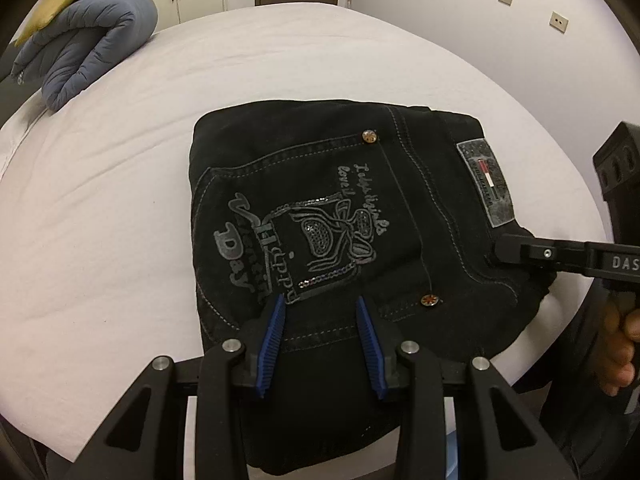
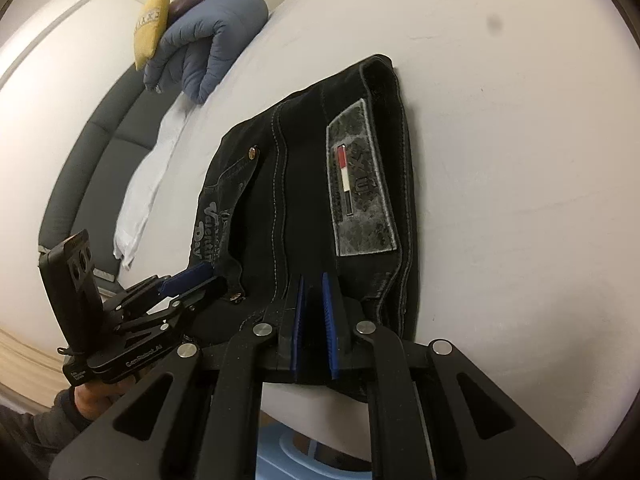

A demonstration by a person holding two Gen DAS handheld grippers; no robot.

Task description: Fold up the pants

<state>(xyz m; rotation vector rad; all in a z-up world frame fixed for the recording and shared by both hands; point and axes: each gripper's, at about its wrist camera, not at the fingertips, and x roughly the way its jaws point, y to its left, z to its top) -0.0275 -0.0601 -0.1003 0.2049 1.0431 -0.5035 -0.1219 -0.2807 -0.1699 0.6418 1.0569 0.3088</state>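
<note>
A rolled blue duvet beside a yellow pillow.

Folded black pants lie on a white bed, back pocket up with its printed design, two rivets and a grey waistband patch showing. The left tool hangs over the near edge of the pants, its blue pads parted with dark cloth between them. The right tool reaches in from the right, its tip at the waistband corner; a folded blue quilt sits far left.
</note>
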